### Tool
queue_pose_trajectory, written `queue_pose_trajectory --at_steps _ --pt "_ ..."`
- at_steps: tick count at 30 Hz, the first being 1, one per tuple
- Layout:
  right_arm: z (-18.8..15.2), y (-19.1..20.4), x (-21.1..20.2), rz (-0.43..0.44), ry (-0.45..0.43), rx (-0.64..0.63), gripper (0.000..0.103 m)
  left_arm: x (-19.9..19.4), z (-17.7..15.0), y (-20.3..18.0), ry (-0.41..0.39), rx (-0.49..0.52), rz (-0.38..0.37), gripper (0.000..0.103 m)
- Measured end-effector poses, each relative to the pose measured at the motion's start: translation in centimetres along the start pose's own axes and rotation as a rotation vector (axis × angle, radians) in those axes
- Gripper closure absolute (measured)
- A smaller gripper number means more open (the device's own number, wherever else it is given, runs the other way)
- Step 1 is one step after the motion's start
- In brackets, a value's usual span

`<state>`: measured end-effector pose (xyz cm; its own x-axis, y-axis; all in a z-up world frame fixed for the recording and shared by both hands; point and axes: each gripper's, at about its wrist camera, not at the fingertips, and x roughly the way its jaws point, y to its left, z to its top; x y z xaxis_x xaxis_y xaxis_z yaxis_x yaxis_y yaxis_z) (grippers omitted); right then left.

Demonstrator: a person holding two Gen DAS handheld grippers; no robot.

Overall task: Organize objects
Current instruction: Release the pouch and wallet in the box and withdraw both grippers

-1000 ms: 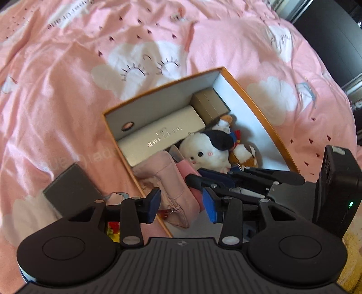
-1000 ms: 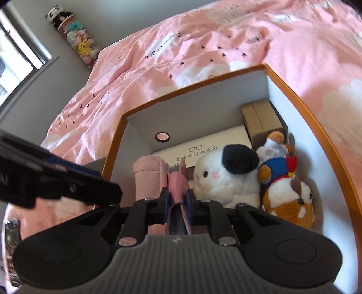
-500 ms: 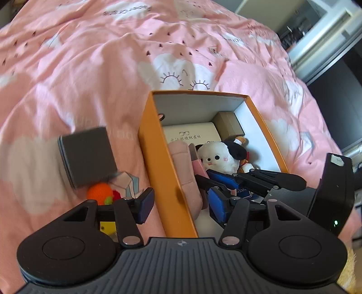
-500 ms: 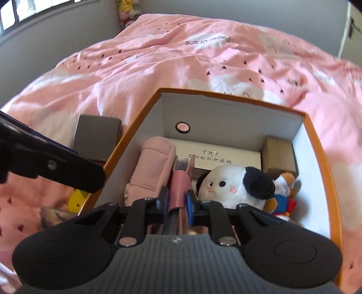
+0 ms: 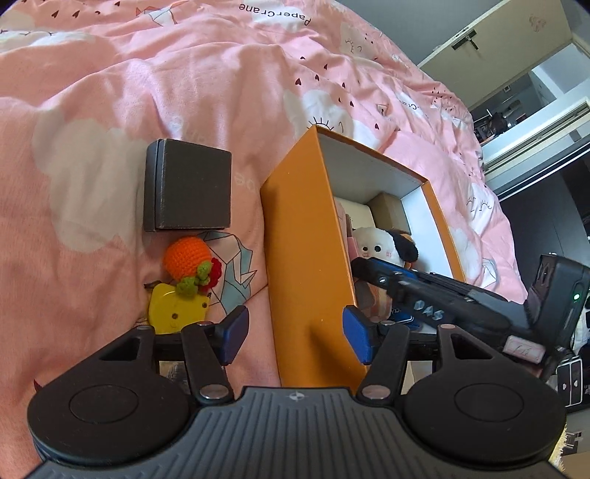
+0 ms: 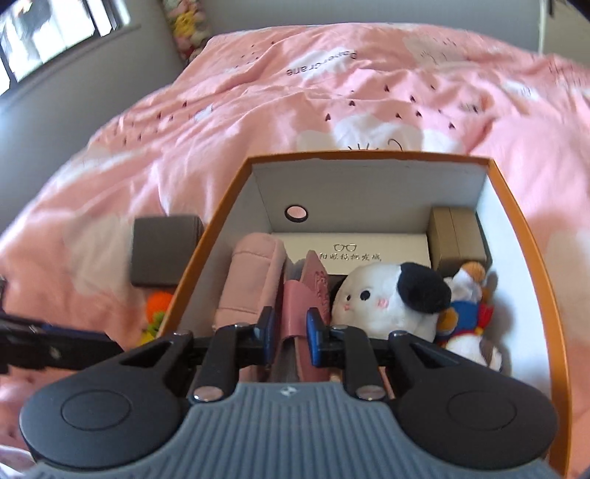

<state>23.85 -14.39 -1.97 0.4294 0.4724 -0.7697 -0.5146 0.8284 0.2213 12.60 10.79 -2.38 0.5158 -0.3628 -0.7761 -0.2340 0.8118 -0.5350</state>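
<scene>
An orange box (image 5: 302, 265) with white inner walls (image 6: 368, 191) lies on the pink bed. It holds a pink pouch (image 6: 250, 276), a dusty-pink wallet (image 6: 306, 294), a white plush with a black ear (image 6: 383, 294), a small dressed plush (image 6: 468, 313), a white glasses case (image 6: 354, 247) and a tan box (image 6: 457, 239). My right gripper (image 6: 289, 331) is partly open, its pads either side of the wallet with small gaps. My left gripper (image 5: 295, 331) is open and empty, straddling the box's left wall. Left of the box lie a dark grey case (image 5: 188, 188), an orange crochet toy (image 5: 188, 258) and a yellow toy (image 5: 177, 309).
The pink duvet (image 5: 110, 92) with cloud prints spreads all around. A wardrobe and doorway (image 5: 516, 55) stand at the far right. A window (image 6: 55, 37) and a hanging row of plush toys (image 6: 188, 33) are at the far left.
My right gripper's jaws have parted from the wallet they were clamped on. My left gripper has swung left and lower, from over the box to straddling its left wall.
</scene>
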Motion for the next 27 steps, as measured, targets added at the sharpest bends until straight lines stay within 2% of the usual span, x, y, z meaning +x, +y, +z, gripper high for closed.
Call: queue_pose_trajectory --at_steps 6,9,13,16,17,18,20,22,25,27 --pt "-0.7 -0.4 -1.9 0.025 0.006 0.084 0.076 0.1 -0.6 0.6 0.008 -0.014 -0.024 0.035" --pt "-1.5 -0.4 -2.4 0.016 0.026 0.09 0.086 0.0 -1.2 1.1 0.012 -0.02 -0.006 0.035" --pt "-2.5 0.1 -2.5 0.018 0.051 0.083 0.086 -0.4 -2.2 1.6 0.027 -0.028 -0.007 0.035" --pt "-2.8 0.4 -1.8 -0.024 0.06 0.052 0.085 -0.9 -2.9 1.9 0.026 -0.02 0.003 0.035" --pt "-2.9 0.5 -1.5 -0.039 0.063 0.044 0.087 -1.1 -3.2 2.0 0.024 -0.018 0.009 0.035" --pt "-2.9 0.6 -1.2 -0.044 0.064 0.037 0.093 -1.3 -3.4 2.1 0.022 -0.019 0.016 0.035" --pt "-3.0 0.7 -0.9 -0.033 0.062 0.033 0.095 -1.6 -3.7 2.4 0.017 -0.021 0.035 0.035" --pt "-3.0 0.9 -0.7 -0.027 0.063 0.028 0.096 -1.9 -4.0 2.5 0.013 -0.022 0.052 0.035" --pt "-3.1 1.6 -0.9 -0.064 0.059 -0.012 0.094 -2.5 -4.3 2.7 0.011 -0.012 0.068 0.035" --pt "-3.2 1.9 -1.7 -0.084 0.045 -0.019 0.09 -2.8 -4.5 2.6 0.011 0.009 0.081 0.035"
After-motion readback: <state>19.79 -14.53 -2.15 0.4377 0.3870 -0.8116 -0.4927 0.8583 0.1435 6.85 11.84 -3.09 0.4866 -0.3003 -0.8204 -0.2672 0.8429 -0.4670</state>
